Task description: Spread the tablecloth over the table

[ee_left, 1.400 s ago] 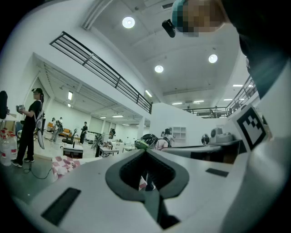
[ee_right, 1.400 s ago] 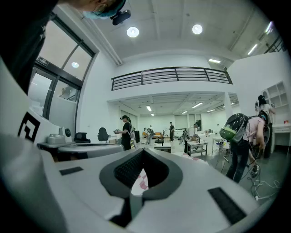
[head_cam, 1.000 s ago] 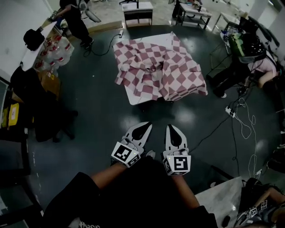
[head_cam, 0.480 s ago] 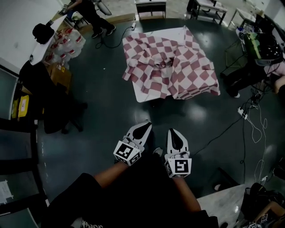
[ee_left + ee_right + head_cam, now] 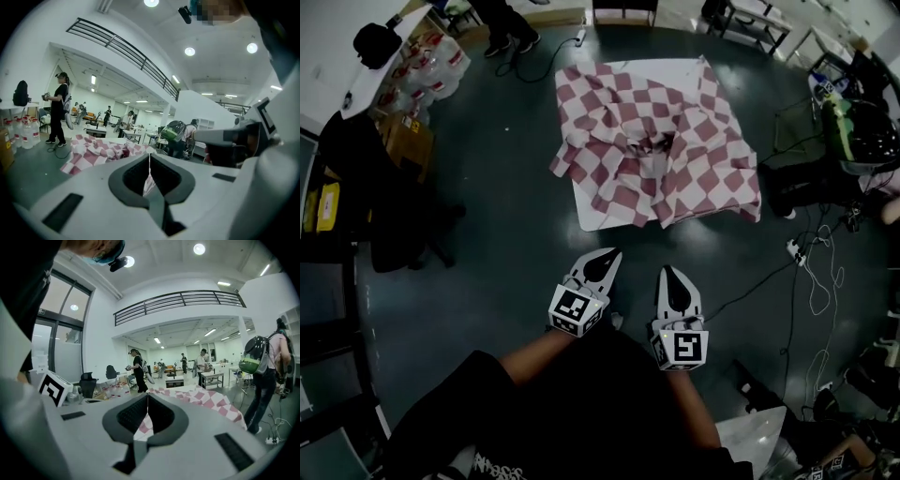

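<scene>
Left gripper (image 5: 607, 256) and right gripper (image 5: 668, 273): jaws pressed together, both empty.
Red-and-white checked fabric tablecloth (image 5: 675, 159) lies bunched on the white square table (image 5: 598, 212), well ahead across dark floor (image 5: 487, 262) (cables (image 5: 759, 277) nearby); risk: gripping a single crumpled fold could drag the cloth off.

We see a white power strip (image 5: 796, 249) on the dark floor (image 5: 487, 262), clear bottles (image 5: 441, 64) beside a cardboard box (image 5: 398, 141)
</scene>
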Demonstrator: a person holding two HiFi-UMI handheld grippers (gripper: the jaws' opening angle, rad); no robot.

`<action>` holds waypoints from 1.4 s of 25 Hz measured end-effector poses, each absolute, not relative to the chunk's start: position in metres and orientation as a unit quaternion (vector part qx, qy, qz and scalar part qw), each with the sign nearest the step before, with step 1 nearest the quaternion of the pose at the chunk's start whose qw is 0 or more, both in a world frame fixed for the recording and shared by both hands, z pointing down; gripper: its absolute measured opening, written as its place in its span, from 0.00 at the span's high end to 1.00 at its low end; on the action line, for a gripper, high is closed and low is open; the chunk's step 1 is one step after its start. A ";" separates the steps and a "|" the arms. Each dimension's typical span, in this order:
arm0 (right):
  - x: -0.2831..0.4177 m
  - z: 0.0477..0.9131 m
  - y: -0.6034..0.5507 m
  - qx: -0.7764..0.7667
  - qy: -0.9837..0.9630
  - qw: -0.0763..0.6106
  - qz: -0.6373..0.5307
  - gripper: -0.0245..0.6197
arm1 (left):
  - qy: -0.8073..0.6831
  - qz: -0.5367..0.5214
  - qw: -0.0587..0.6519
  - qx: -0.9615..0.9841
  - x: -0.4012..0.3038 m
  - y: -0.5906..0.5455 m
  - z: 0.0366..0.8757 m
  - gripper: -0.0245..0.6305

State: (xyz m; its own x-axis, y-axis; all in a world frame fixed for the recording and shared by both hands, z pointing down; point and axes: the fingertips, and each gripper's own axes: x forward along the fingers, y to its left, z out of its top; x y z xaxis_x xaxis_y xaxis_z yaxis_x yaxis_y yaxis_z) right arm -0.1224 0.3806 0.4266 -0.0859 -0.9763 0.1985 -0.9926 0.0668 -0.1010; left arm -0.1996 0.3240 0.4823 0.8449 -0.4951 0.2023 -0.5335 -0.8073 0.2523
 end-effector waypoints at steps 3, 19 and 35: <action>-0.116 0.428 0.344 0.662 -0.740 0.047 0.105 0.94 | -0.275 0.072 0.176 0.942 -0.196 0.289 0.501 0.93; -0.055 0.466 0.227 0.665 -0.718 0.128 0.159 0.94 | -0.214 0.171 0.255 0.927 -0.140 0.168 0.579 0.93; -0.029 0.557 0.154 0.536 -0.799 0.173 0.212 0.94 | -0.245 0.334 0.246 0.876 -0.085 0.143 0.717 0.71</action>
